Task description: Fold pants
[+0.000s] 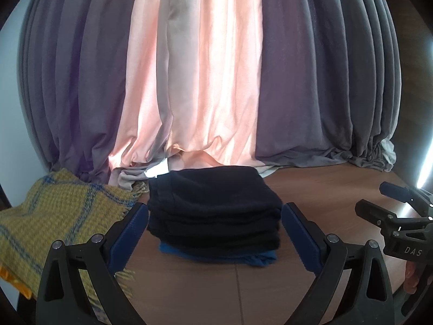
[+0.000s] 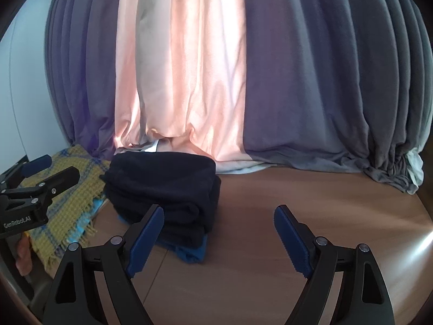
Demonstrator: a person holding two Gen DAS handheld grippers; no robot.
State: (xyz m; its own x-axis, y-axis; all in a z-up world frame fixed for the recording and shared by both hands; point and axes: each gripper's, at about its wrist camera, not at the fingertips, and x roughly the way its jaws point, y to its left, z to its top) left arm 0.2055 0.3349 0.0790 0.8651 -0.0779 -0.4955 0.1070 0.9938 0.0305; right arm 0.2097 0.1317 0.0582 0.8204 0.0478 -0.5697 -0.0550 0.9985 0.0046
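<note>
Behind the wooden table (image 1: pixel 311 189) hangs a wall of pleated curtains (image 1: pixel 311 81), grey-violet at the sides with a pink panel (image 1: pixel 205 81) in the middle, their hems bunched on the tabletop.

From my left wrist camera, I see the pants (image 1: pixel 213 203) lying folded into a thick, dark navy stack of several layers on the table, with a blue edge poking out underneath at the front. My left gripper (image 1: pixel 215 234) stands wide apart in front of the stack, 1 blue pad on either side of it in the picture, and nothing is clamped between them. To the left of the pants lies a yellow plaid blanket (image 1: pixel 54 216) with blue lines and a fringed edge (its fringe comes just beside the stack). At the right edge my right gripper (image 1: pixel 379 200) shows from the side, clear of the pants.

From the right wrist camera, the pants (image 2: pixel 162 189) sit to the left of centre, near the curtain hem. The right gripper (image 2: pixel 219 233) is spread open over bare table, its left finger overlapping the stack's front corner in view; whether it touches I cannot tell. The left gripper (image 2: pixel 56 168) reaches in at the far left above the blanket (image 2: pixel 70 211), jaws parted and empty.
</note>
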